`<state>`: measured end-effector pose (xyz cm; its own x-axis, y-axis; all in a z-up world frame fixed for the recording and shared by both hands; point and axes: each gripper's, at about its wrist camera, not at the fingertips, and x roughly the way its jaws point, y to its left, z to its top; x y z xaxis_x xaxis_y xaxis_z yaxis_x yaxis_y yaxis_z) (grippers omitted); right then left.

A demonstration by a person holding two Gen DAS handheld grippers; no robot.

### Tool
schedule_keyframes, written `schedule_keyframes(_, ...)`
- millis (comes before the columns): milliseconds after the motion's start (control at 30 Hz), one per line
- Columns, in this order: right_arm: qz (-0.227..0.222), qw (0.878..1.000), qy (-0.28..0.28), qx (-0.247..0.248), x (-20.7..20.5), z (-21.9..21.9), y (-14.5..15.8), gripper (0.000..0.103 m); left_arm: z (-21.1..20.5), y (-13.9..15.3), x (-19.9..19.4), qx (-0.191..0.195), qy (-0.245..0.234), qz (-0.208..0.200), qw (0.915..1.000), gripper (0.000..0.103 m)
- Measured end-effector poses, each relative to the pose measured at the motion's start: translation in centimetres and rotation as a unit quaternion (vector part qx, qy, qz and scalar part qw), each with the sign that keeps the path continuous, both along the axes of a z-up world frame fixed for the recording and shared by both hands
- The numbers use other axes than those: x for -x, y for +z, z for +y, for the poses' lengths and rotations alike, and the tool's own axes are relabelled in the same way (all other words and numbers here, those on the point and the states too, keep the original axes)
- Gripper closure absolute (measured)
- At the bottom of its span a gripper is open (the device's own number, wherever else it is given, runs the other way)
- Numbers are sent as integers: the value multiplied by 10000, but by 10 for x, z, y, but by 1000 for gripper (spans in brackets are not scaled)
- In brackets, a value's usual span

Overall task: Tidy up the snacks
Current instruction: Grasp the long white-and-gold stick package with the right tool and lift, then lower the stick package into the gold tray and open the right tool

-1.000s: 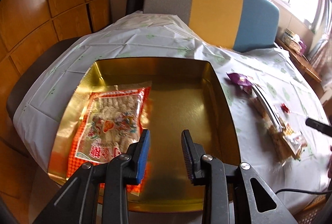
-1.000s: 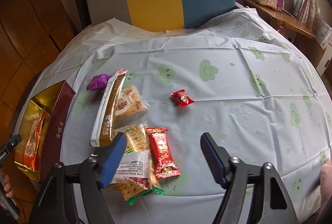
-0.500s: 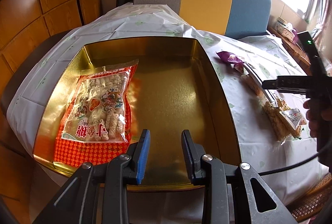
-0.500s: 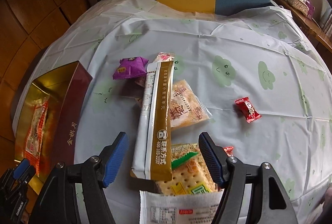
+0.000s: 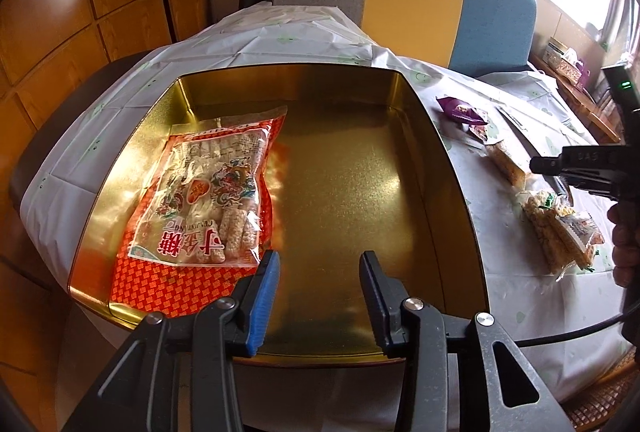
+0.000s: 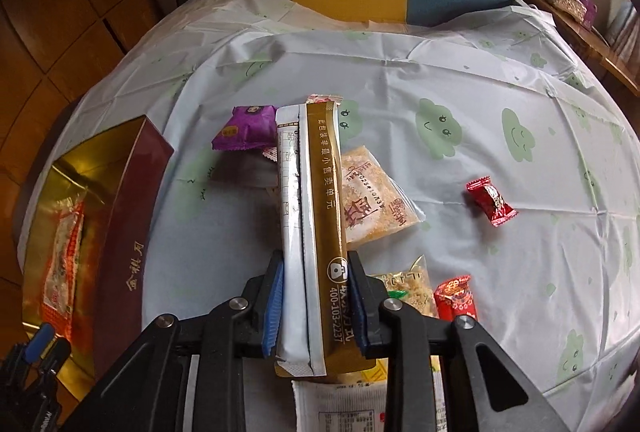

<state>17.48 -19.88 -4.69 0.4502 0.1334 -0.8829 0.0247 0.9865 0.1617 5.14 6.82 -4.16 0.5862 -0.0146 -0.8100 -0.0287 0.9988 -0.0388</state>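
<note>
Right wrist view: long gold-and-white stick pack lies on the worktop among loose snacks, right gripper just closed, fingers pinching its near end. Progress is early: only the red bag of sesame sticks is in the gold tin; purple packet, rice cracker, red candy and others remain outside. Left gripper hovers over the tin's near edge, fingers just widened, partly spread, holding nothing.

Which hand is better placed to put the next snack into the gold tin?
Right. The right gripper has just closed on the long gold-and-white packet; the left gripper hovers open and empty over the tin.
</note>
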Motion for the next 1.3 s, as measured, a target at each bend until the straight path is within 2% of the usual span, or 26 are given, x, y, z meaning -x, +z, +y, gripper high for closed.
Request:
schedule_keyframes(167, -151, 9979, -220, -593, 8, -1, 15, 74, 4, 2, 3, -25, 79, -33, 10000, 61)
schedule_keyframes(467, -425, 9944, 135, -958, 36, 42, 39, 74, 14, 5, 10, -80, 246, -88, 9996, 61)
schedule_keyframes(800, -133, 9862, 383, -1607, 32, 91, 41, 74, 27, 4, 15, -42, 444, -67, 9990, 61)
schedule_keyframes(933, -59, 9811, 442, -1882, 18, 111, 39, 67, 32, 5, 16, -20, 501, -80, 9987, 61)
schedule_keyframes(1067, -63, 9801, 713, -1853, 14, 134, 39, 60, 36, 4, 17, -25, 536, -62, 9985, 61)
schedule_keyframes(1300, -212, 9852, 962, -1403, 36, 136, 38, 60, 36, 3, 18, -10, 531, -61, 9986, 61)
